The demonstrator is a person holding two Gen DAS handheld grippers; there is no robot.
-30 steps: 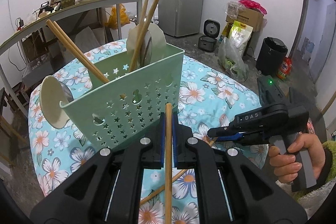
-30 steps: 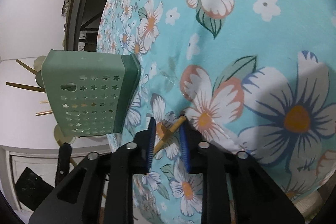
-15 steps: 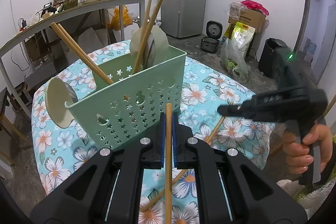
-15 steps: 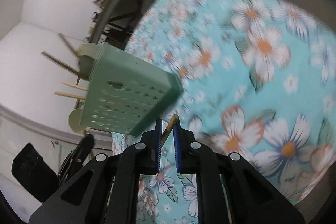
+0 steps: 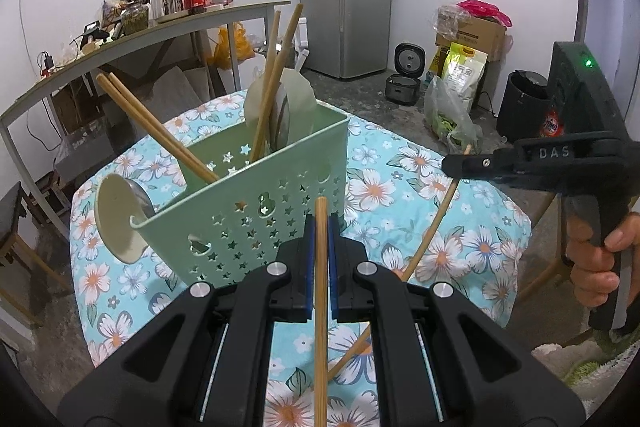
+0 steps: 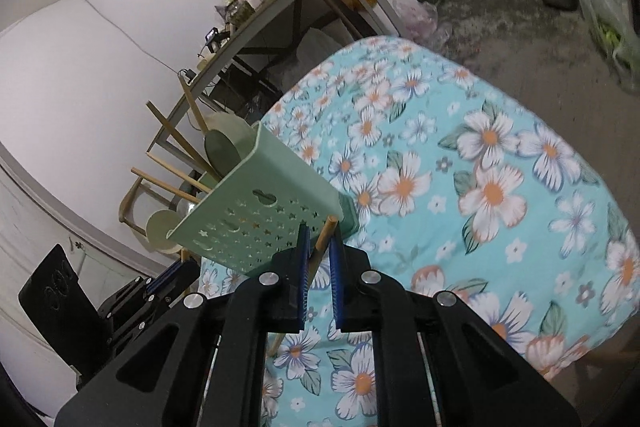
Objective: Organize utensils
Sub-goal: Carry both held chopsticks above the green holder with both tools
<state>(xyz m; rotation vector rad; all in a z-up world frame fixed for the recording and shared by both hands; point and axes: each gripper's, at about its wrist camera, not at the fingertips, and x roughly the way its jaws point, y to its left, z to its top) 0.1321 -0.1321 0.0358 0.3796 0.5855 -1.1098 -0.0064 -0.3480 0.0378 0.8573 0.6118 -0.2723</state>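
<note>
A wooden chopstick (image 5: 321, 267) is clamped by the left gripper (image 5: 320, 269). Another chopstick (image 6: 320, 251) is pinched by the right gripper (image 6: 320, 267), near the green utensil basket (image 5: 256, 199).

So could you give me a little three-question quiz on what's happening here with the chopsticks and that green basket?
1. True or false: the left gripper is shut on a chopstick.
2. What does the right gripper hold between its blue pads? A) a spoon B) a chopstick C) nothing
3. Fill in: the green basket with star-shaped holes stands on a ____ tablecloth.

Key:
1. True; the pads clamp the stick on both sides.
2. B; a second chopstick sits in the right gripper, its far end hanging down toward the cloth in the left wrist view.
3. Floral, turquoise with white flowers.
</note>
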